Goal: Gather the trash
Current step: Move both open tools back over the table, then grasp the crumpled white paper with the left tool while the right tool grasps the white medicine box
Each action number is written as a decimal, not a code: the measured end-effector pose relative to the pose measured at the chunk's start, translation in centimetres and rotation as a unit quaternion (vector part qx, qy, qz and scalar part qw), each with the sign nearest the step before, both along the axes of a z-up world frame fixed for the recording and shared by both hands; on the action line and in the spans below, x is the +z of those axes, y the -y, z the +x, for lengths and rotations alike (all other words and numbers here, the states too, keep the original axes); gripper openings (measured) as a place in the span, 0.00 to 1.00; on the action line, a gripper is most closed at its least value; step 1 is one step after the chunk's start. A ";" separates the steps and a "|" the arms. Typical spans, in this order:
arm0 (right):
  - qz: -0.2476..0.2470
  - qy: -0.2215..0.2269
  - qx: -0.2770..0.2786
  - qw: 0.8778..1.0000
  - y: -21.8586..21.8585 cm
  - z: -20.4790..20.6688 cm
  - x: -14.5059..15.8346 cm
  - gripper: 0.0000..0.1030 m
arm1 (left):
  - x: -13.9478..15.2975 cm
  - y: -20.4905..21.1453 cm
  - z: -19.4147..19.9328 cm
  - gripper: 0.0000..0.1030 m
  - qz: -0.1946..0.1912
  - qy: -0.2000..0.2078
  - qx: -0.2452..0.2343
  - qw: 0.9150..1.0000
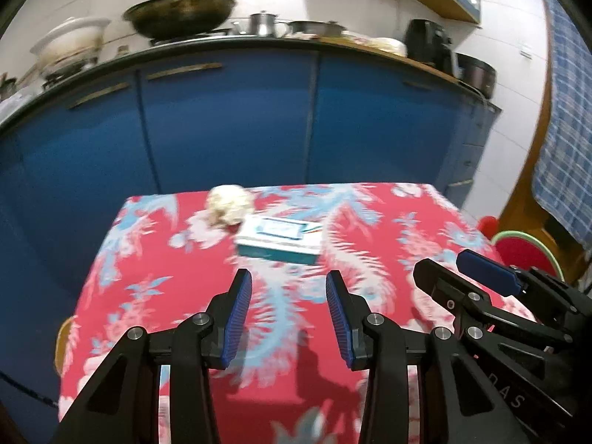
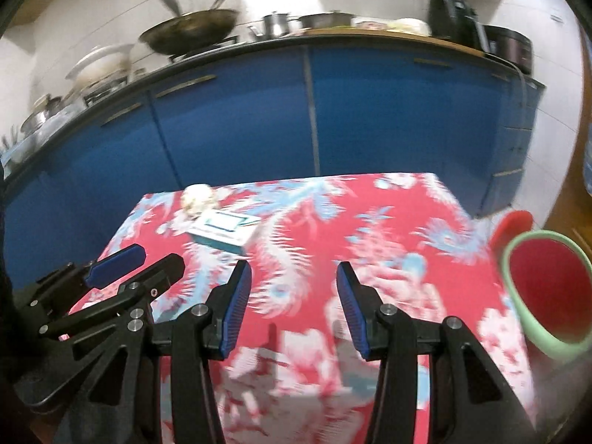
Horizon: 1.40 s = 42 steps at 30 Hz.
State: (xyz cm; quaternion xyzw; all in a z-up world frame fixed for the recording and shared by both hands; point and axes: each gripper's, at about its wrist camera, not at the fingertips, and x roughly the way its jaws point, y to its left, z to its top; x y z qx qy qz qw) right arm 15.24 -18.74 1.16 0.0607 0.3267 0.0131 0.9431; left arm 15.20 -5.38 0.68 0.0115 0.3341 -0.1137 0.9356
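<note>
A crumpled whitish paper ball (image 1: pixel 228 205) (image 2: pixel 198 197) lies near the far edge of a table covered with a red flowered cloth (image 1: pixel 370 229) (image 2: pixel 370 222). Right beside it rests a flat teal and white carton (image 1: pixel 279 238) (image 2: pixel 224 231). My left gripper (image 1: pixel 288 288) hovers open over the cloth, a short way in front of the carton, nothing between its fingers. My right gripper (image 2: pixel 294 281) is open too and holds nothing; it hangs over the middle of the cloth, to the right of the carton. Each gripper shows at the edge of the other's view.
A red bin with a pale green rim (image 2: pixel 547 288) (image 1: pixel 525 248) stands by the table's right side. Blue cabinet doors (image 1: pixel 229 122) run behind the table, under a counter with a wok (image 1: pixel 181 14), pots and dark appliances. A blue checked cloth (image 1: pixel 569 148) hangs at right.
</note>
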 end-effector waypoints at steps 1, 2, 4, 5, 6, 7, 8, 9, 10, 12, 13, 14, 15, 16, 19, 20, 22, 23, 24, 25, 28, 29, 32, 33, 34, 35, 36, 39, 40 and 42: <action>0.000 -0.001 0.007 1.000 -0.8 0.3 -0.1 0.49 | -0.1 -0.5 0.1 0.41 -0.001 -0.002 0.005 1.000; 0.000 -0.002 0.011 1.000 -1.1 0.5 -0.1 0.49 | -0.1 -1.0 0.2 0.41 -0.001 -0.003 0.010 1.000; 0.000 -0.004 0.019 1.000 -2.0 1.1 -0.2 0.49 | -0.4 -2.0 0.6 0.41 -0.003 -0.007 0.018 1.000; -0.001 -0.005 0.023 1.000 -2.3 1.4 -0.3 0.49 | -0.4 -2.1 0.8 0.41 -0.004 -0.009 0.020 1.000; -0.002 -0.008 0.026 1.000 -2.6 1.8 -0.4 0.49 | -0.6 -2.4 1.1 0.41 -0.006 -0.011 0.023 1.000; -0.002 -0.009 0.028 1.000 -2.8 2.1 -0.5 0.50 | -0.8 -2.7 1.4 0.41 -0.007 -0.013 0.026 1.000; -0.003 -0.011 0.029 1.000 -3.0 2.5 -0.7 0.51 | -0.9 -2.9 1.8 0.41 -0.009 -0.016 0.027 0.999; -0.003 -0.013 0.031 0.999 -3.1 2.9 -0.8 0.51 | -1.0 -3.0 2.0 0.41 -0.010 -0.018 0.027 0.999; -0.003 -0.016 0.032 0.999 -3.2 3.3 -0.9 0.52 | -1.2 -3.1 2.4 0.41 -0.011 -0.020 0.027 0.999; -0.003 -0.020 0.031 0.999 -3.4 4.1 -1.2 0.52 | -1.6 -3.1 3.3 0.41 -0.010 -0.023 0.024 0.999; -0.003 -0.022 0.031 0.999 -3.4 4.4 -1.3 0.52 | -1.8 -3.2 3.7 0.41 -0.012 -0.025 0.022 0.999; -0.001 -0.024 0.031 0.999 -3.3 4.9 -1.6 0.52 | -2.0 -3.2 4.3 0.41 -0.015 -0.029 0.016 0.999; 0.002 -0.027 0.031 0.999 -3.3 5.4 -1.8 0.52 | -2.2 -3.2 4.8 0.41 -0.016 -0.031 0.012 0.999; 0.004 -0.031 0.030 0.999 -3.2 5.9 -2.1 0.52 | -2.4 -3.2 5.3 0.40 -0.018 -0.033 0.007 0.999; 0.009 -0.041 0.028 0.999 -3.0 7.2 -2.8 0.55 | -3.3 -3.2 7.0 0.34 -0.025 -0.048 -0.006 0.999; 0.012 -0.044 0.027 0.999 -3.0 7.7 -3.1 0.55 | -3.5 -3.1 7.4 0.30 -0.027 -0.051 -0.012 0.998; 0.013 -0.048 0.028 0.998 -3.1 8.4 -3.5 0.55 | -4.0 -2.9 8.3 0.28 -0.026 -0.052 -0.019 0.998; 0.010 -0.050 0.028 0.998 -3.1 8.8 -3.7 0.55 | -4.2 -2.8 8.7 0.27 -0.028 -0.055 -0.023 0.998; 0.008 -0.052 0.027 0.998 -3.0 9.2 -3.8 0.55 | -4.4 -2.8 9.2 0.27 -0.031 -0.059 -0.024 0.997; 0.007 -0.054 0.027 0.998 -3.0 9.5 -3.9 0.56 | -4.6 -2.8 9.8 0.27 -0.035 -0.063 -0.024 0.997; 0.014 -0.059 0.025 0.998 -2.6 10.4 -4.2 0.59 | -5.3 -2.9 11.2 0.27 -0.054 -0.080 -0.024 0.995; 0.015 -0.060 0.024 0.998 -2.5 10.6 -4.3 0.59 | -5.5 -2.8 11.6 0.26 -0.062 -0.085 -0.027 0.994; 0.020 -0.051 0.022 0.998 -2.0 11.2 -4.4 0.59 | -5.6 -2.6 12.4 0.26 -0.083 -0.084 -0.043 0.992; 0.019 -0.050 0.017 0.998 -1.8 11.3 -4.4 0.59 | -5.7 -2.3 12.8 0.26 -0.087 -0.087 -0.050 0.991; 0.017 -0.049 0.013 0.999 -1.6 11.3 -4.3 0.59 | -5.8 -2.0 13.0 0.26 -0.091 -0.088 -0.053 0.991; 0.014 -0.046 0.008 0.999 -1.3 11.5 -4.2 0.59 | -5.8 -1.8 13.3 0.26 -0.096 -0.090 -0.058 0.990; 0.012 -0.046 0.007 0.999 -1.1 11.6 -4.2 0.59 | -5.8 -1.6 13.6 0.26 -0.105 -0.093 -0.066 0.988; 0.008 -0.043 0.005 0.999 -0.5 11.9 -3.8 0.65 | -5.5 -1.7 14.0 0.29 -0.116 -0.081 -0.072 0.987; 0.009 -0.042 0.004 0.999 -0.3 12.0 -3.7 0.72 | -5.0 -2.2 14.0 0.38 -0.112 -0.067 -0.057 0.990; 0.013 -0.044 0.011 0.999 -0.2 12.3 -3.9 0.87 | -4.1 -3.5 14.1 0.59 -0.120 -0.044 -0.022 0.992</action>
